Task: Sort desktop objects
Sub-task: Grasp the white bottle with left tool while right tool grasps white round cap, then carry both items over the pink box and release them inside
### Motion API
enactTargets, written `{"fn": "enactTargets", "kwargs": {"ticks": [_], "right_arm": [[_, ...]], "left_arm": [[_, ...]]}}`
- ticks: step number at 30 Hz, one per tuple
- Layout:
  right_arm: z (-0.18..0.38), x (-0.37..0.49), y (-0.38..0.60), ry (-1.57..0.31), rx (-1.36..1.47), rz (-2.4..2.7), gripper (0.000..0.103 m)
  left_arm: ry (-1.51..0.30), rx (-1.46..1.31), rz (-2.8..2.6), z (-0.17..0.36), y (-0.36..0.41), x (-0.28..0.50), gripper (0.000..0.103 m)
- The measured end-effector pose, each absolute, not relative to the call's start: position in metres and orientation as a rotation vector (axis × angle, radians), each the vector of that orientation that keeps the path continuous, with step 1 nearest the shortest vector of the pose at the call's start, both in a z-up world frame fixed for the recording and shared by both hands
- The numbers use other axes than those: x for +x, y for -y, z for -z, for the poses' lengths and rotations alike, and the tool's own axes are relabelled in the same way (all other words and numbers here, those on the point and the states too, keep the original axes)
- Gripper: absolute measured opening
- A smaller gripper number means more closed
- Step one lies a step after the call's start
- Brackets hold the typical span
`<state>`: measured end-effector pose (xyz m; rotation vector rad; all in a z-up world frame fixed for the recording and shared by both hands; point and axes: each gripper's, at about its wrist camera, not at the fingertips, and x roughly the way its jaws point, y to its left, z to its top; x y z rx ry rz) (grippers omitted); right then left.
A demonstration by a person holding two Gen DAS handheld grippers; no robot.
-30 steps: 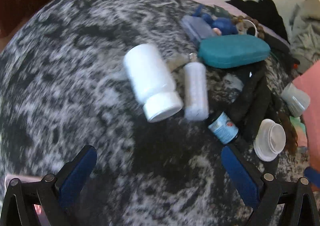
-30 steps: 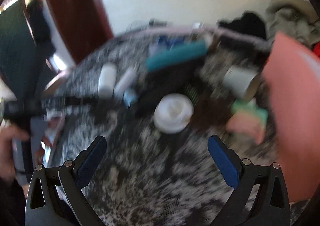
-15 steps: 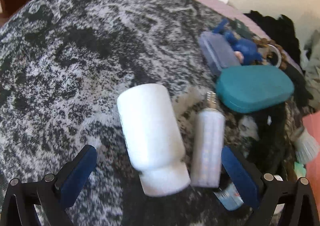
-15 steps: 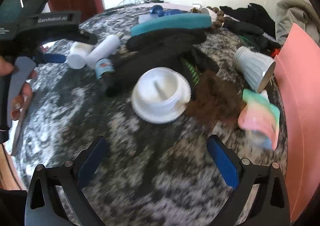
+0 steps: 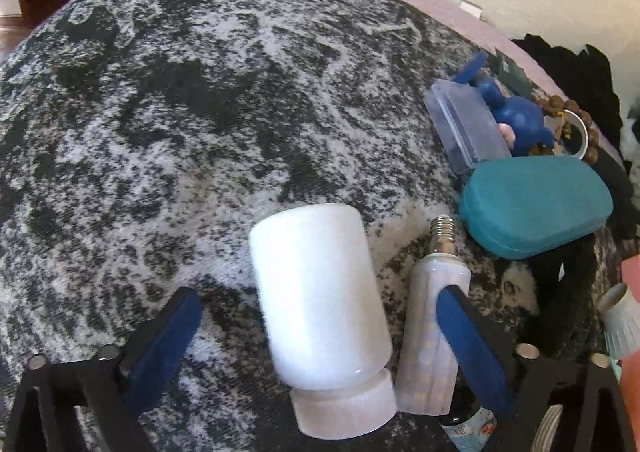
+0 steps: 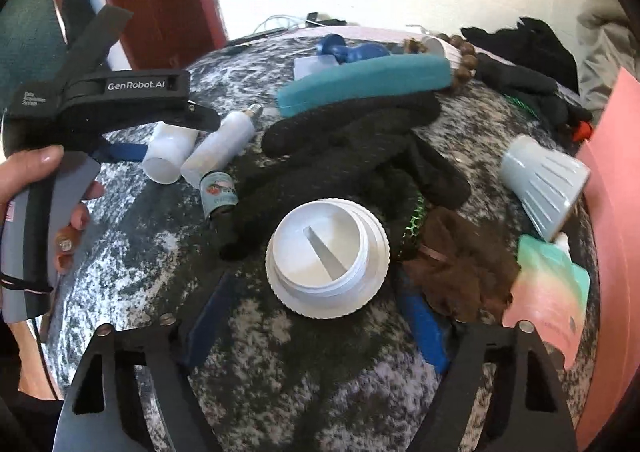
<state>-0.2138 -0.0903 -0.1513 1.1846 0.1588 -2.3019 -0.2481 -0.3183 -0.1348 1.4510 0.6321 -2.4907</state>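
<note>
Left gripper (image 5: 318,328) wide, straddling lying white bottle (image 5: 320,292); it should centre to exclude bulb (image 5: 434,332). Right gripper (image 6: 316,320) wide around lid (image 6: 328,258).

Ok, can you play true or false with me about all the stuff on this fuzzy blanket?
1. The white plastic bottle lies on its side between the open fingers of the left tool. True.
2. The right tool is squeezing the round white ribbed lid. False: its fingers stand apart on either side, not touching it.
3. The teal oval case lies beyond the long white LED bulb with a screw base. True.
4. The black knitted gloves are inside the pale ribbed cup. False: they lie on the blanket, and the cup is tipped over apart from them.
</note>
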Motion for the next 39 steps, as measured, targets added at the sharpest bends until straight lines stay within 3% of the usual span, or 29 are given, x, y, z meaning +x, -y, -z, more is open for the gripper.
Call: {"fn": "enactTargets", "kwargs": {"ticks": [1, 4, 5, 12, 21, 39], "right_arm": [[0.151, -0.216, 0.09, -0.152, 1.185, 2.301, 0.074], [0.151, -0.221, 0.091, -0.13, 1.185, 2.296, 0.066], [0.15, -0.223, 0.091, -0.123, 1.185, 2.295, 0.066], [0.138, -0.221, 0.09, -0.058, 1.163, 2.26, 0.066], [0.103, -0.184, 0.093, -0.021, 1.083, 2.19, 0.066], [-0.015, -0.063, 0.047, -0.069, 0.654, 2.182, 0.066]], "left_arm": [[-0.614, 1.452, 2.483, 0.134, 0.319, -0.247, 0.075], [-0.596, 1.463, 2.484, 0.133, 0.322, -0.244, 0.049], [-0.607, 1.462, 2.49, 0.133, 0.324, -0.242, 0.046], [-0.631, 1.418, 2.484, 0.122, 0.339, -0.226, 0.046], [-0.587, 1.274, 2.595, 0.071, 0.337, -0.184, 0.046], [-0.448, 0.979, 2.957, -0.04, 0.25, -0.13, 0.046]]}}
